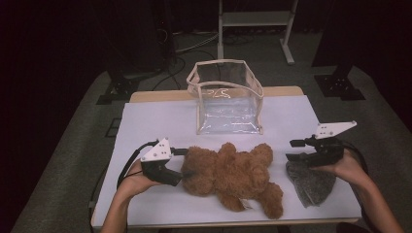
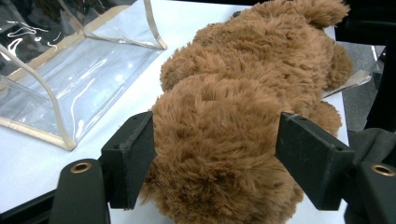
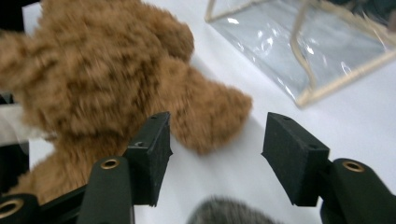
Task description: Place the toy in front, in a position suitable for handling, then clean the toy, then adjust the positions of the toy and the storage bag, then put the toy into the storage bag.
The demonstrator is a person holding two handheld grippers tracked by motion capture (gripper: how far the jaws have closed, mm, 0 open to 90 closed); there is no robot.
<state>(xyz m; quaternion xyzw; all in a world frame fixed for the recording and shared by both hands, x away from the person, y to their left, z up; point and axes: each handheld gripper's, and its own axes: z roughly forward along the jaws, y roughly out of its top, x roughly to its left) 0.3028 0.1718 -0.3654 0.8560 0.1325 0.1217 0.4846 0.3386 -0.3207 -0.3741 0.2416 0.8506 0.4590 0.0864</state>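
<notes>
White worktop [image 1: 160,116]: left gripper [image 1: 180,167] jaws straddle teddy bear [image 1: 233,174] head, contact unclear; right gripper [image 1: 295,149] jaws open, empty, above grey hat [image 1: 311,183].

The shaggy brown plush teddy bear [image 1: 231,174] is lying at six o'clock from the glossy, clear plastic cloth-trimmed bag [image 1: 226,97]; the grey knitted cloth [image 1: 311,187] is looking rough.

Middle of the desk blocked, edges free

The teddy bear [image 1: 233,177] fills the near middle; the clear bag [image 1: 228,99] stands behind it, a grey cloth [image 1: 311,184] lies right; far corners stay open.
</notes>
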